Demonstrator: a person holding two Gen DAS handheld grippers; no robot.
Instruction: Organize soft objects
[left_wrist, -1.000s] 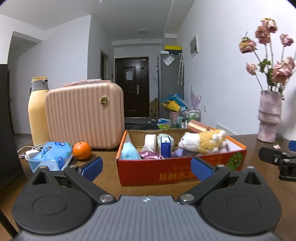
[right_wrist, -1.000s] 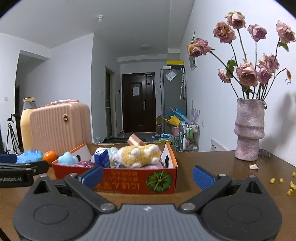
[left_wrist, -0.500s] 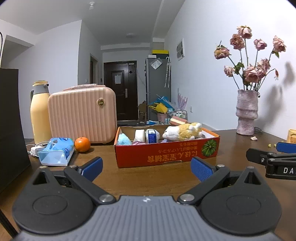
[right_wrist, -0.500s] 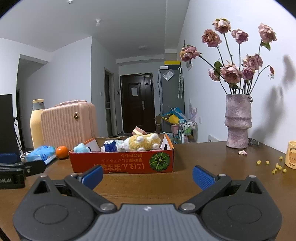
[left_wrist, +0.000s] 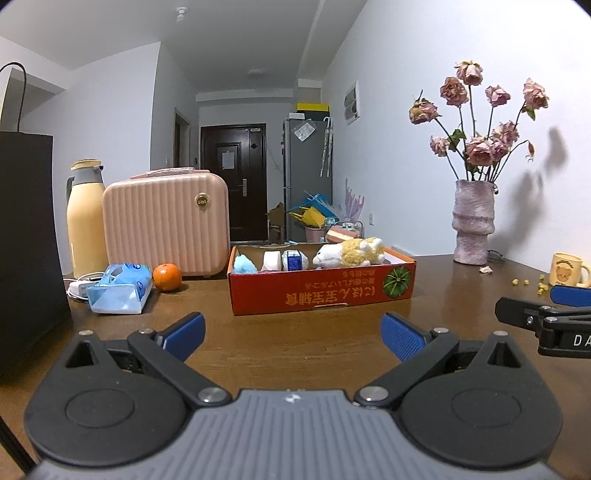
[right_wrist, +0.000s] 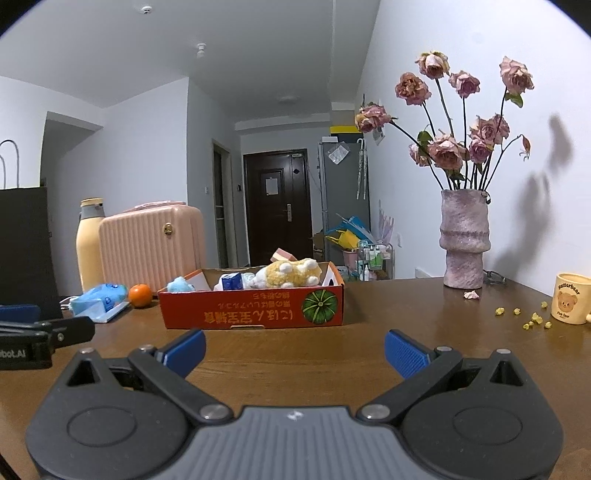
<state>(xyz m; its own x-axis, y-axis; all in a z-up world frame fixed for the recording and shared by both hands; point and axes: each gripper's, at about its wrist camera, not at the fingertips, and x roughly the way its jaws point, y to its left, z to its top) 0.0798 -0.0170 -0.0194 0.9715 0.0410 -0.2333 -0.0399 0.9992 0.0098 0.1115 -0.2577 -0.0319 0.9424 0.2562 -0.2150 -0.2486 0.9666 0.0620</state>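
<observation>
Left wrist view: I am holding my left tool (left_wrist: 291, 334) above the brown bench (left_wrist: 295, 354), its blue-padded fingers spread wide and gripping nothing. Ahead of it the red cardboard box (left_wrist: 321, 291) is sitting on the bench, carrying the soft things: a yellow-and-white plush toy (left_wrist: 349, 253) is lying at the box's right end, a blue fluffy toy (left_wrist: 244, 265) is sitting at its left end, and a white roll (left_wrist: 271, 260) and a small blue-and-white pack (left_wrist: 293, 259) are standing between them. Left of the box an orange (left_wrist: 167, 277) and a blue tissue pack (left_wrist: 122, 288) are resting on the bench, with a pink suitcase (left_wrist: 166, 225) and a yellow flask (left_wrist: 86, 225) standing behind them. Right of the box a vase of dried roses (left_wrist: 474, 232) is standing near the wall, and a bear mug (left_wrist: 565, 269) is sitting farther right.

Right wrist view: my right tool (right_wrist: 295, 350) is likewise hanging wide open and empty, pointing at the same box (right_wrist: 255, 308) from well short of it.
</observation>
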